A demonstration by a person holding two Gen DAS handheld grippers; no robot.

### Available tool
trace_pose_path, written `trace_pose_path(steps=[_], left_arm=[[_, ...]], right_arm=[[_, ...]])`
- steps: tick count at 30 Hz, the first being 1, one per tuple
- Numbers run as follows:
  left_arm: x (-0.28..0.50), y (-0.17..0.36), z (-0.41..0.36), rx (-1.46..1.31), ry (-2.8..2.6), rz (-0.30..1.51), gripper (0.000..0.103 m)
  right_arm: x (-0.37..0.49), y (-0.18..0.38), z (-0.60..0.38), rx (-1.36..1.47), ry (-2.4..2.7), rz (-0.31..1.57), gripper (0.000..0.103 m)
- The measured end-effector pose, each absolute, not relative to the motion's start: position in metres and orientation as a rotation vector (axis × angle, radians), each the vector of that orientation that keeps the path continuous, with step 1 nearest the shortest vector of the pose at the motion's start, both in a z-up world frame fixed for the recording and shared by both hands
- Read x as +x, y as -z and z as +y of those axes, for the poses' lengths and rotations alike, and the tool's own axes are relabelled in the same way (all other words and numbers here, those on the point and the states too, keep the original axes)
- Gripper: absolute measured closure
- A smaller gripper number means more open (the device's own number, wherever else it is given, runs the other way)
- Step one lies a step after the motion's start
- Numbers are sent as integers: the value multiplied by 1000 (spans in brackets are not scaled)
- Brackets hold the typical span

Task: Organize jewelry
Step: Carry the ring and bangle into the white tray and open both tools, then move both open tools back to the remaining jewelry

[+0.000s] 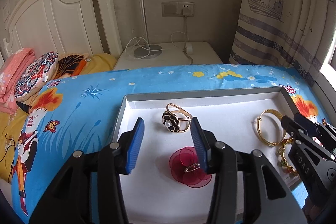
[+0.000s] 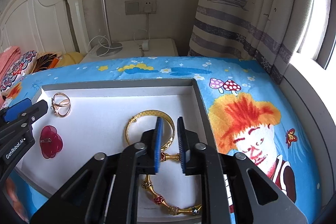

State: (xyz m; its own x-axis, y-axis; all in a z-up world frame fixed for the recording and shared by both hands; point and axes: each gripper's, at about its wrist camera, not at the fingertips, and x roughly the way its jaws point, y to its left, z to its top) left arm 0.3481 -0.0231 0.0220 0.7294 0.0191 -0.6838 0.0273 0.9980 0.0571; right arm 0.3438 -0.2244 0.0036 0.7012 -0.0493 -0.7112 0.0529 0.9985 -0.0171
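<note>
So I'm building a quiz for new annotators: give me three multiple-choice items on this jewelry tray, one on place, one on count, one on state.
1. Where does the red flower brooch lie?
A. in the white tray
B. on the nightstand
C. on the pillow

2. How many bangles are in the tray?
A. none
B. two
C. five

3. The left gripper is:
A. clamped on the brooch
B. open, holding nothing
C. out of view

Answers:
1 A, it rests on the tray's white floor.
2 B, the plain gold bangle and the beaded bangle.
3 B, its blue pads stand apart, empty.
</note>
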Motion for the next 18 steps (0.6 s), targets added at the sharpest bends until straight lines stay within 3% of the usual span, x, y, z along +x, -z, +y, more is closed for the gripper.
trace_pose_path(steps=[2,10,18], left_arm=[[347,-24,-24,62,6,749,57],[334,-36,-26,69,12,731,51],[288,-53,-13,74,-4,716,47]], right_arm=[[342,-5,-225,3,58,781,57],[332,-17,-227,-1,60,752,56],[294,-35,-228,-15,57,716,49]])
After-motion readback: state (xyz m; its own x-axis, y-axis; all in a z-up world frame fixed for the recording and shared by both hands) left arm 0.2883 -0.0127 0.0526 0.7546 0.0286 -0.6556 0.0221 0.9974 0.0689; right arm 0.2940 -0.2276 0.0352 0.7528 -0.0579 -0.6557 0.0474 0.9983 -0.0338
